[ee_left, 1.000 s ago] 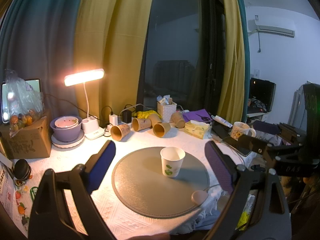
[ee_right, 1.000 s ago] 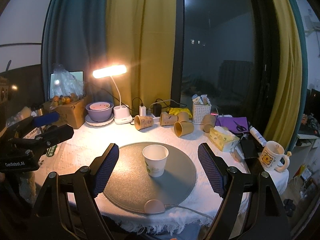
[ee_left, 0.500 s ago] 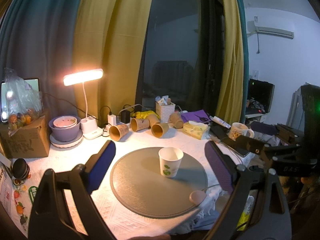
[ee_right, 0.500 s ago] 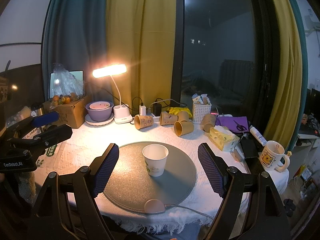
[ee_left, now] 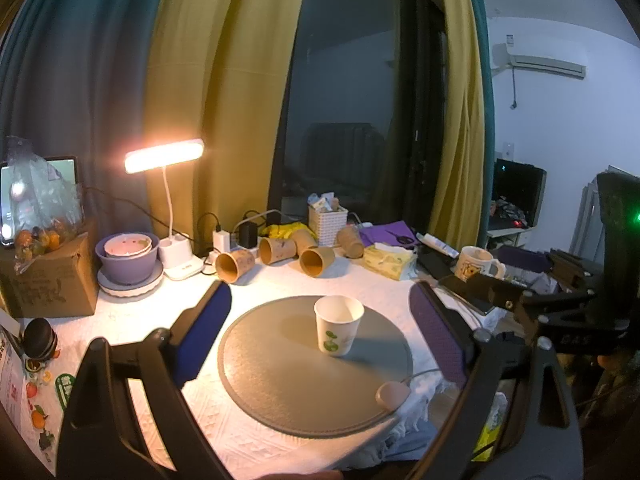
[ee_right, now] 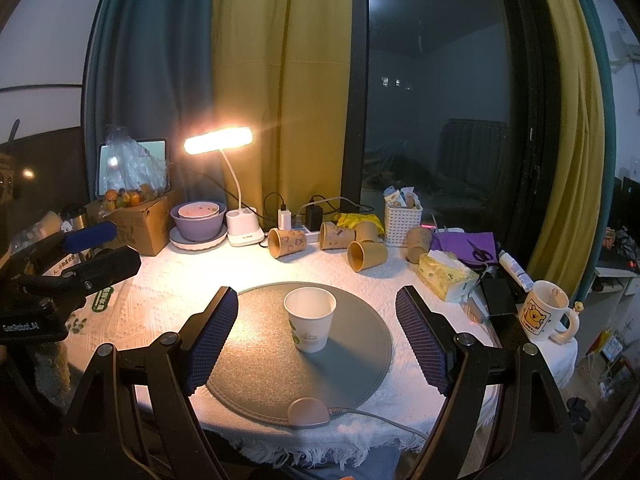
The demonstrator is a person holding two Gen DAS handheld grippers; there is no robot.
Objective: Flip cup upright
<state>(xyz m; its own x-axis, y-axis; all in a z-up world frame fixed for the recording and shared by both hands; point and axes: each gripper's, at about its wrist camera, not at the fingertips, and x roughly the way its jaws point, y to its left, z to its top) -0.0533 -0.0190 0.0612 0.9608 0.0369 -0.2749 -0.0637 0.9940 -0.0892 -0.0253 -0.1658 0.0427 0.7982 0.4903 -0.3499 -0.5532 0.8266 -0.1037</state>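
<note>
- The only writing I can read is "GenRobot.AI", printed on the left gripper's body where it shows at the left edge of the right wrist view; the small print under the leaf mark on the cup is too fine to make out.
- The cup (ee_right: 310, 318) is a white paper one with a green leaf design low on its side and a plain white inside.
- It stands upright, mouth up, long axis vertical, tapering to a narrower base.
- It sits on the round grey mat (ee_right: 248, 360), a little to the far side of the mat's middle, on the white tablecloth (ee_right: 160, 304).
- The left gripper (ee_left: 320, 332) has its jaws wide apart, nothing between them; the cup lies beyond the pads.
- The right gripper (ee_right: 316, 332) is likewise spread wide and holds nothing.
- Brown paper cups (ee_right: 286, 242) lie on their sides at the far edge, near a lit desk lamp (ee_right: 218, 140).
- A cartoon mug (ee_right: 544, 312) stands at the right.
</note>
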